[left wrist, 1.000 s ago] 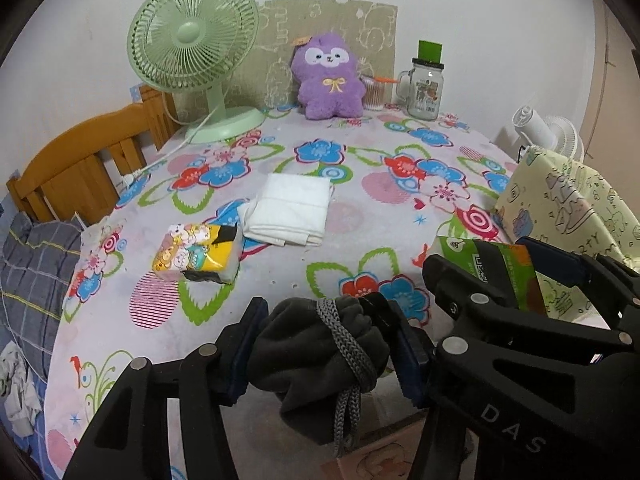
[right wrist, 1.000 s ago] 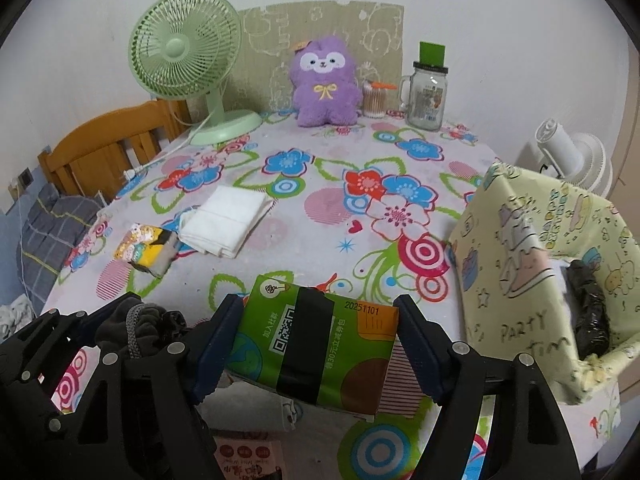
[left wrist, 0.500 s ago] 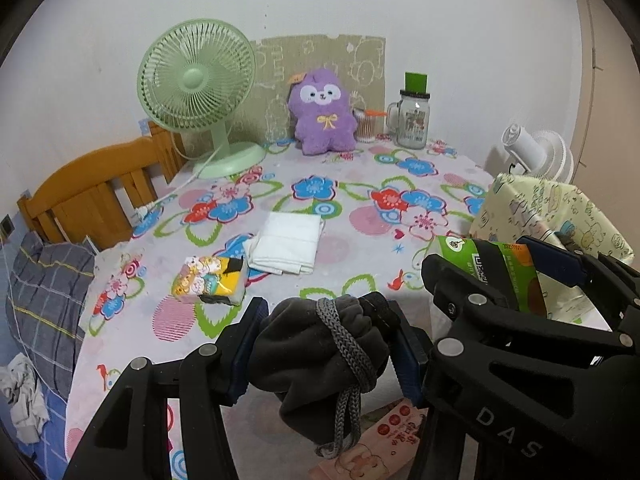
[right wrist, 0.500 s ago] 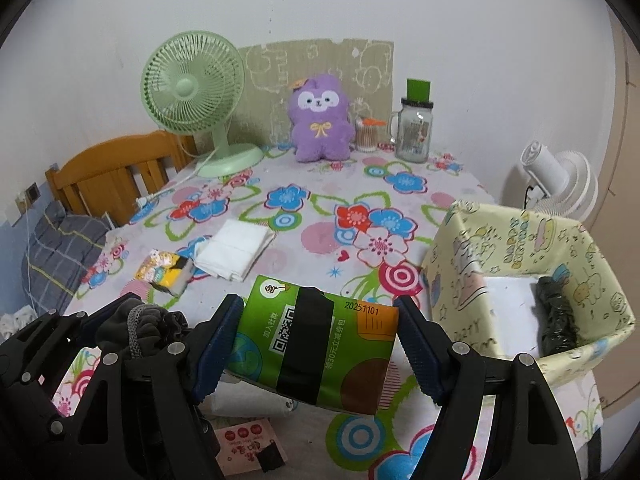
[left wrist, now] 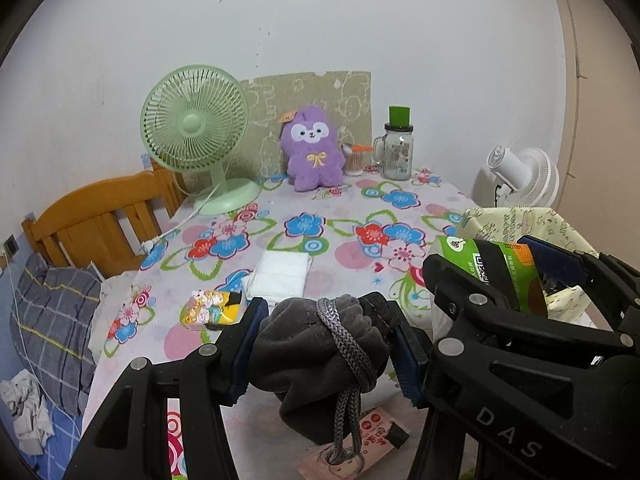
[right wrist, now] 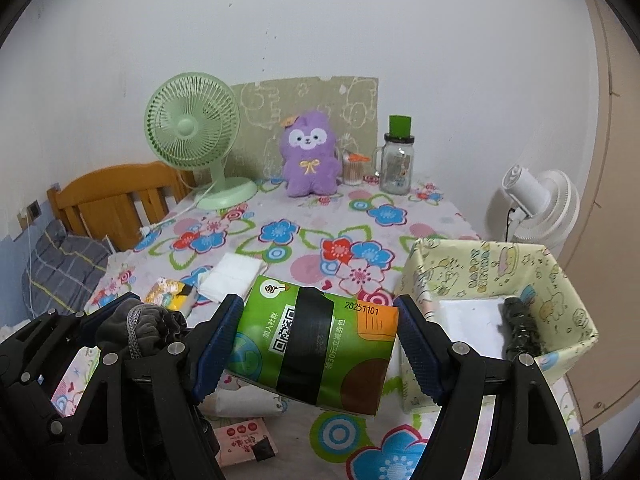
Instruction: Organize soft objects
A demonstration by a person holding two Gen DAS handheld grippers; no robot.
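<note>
Gripping a dark grey drawstring pouch [left wrist: 320, 344] between its blue pads, the left gripper [left wrist: 326, 350] holds it raised above the near edge of the flowered tablecloth [left wrist: 328, 216], the pouch's braided cord [left wrist: 348, 364] wrapped around its neck and dangling below. Just to its right, the right gripper [right wrist: 320, 344] is clamped on a green tissue pack [right wrist: 320, 344] with a black band around its middle; the pack sits tilted between the jaws, also lifted off the table. The two tools hang side by side, close together, each visible in the other's camera.

On the table ahead lie a folded white cloth [left wrist: 282, 276] and, nearer and to the left of it, a small colourful tissue packet [left wrist: 210, 308]; the two are close but apart. A purple plush toy [left wrist: 314, 150] sits upright at the far edge against a patterned board, between a green desk fan [left wrist: 196, 124] and a glass jar with a green lid [left wrist: 398, 152].

At the right edge of the table stands a pale yellow cartoon-print box [right wrist: 560, 280], open at the top; inside it a white folded item [right wrist: 470, 320] and a dark bundle [right wrist: 522, 328] lie side by side. A pink printed card [right wrist: 240, 438] lies on the table beneath the grippers. A wooden chair [left wrist: 100, 216] stands left of the table, and a white fan [right wrist: 540, 204] behind the box
</note>
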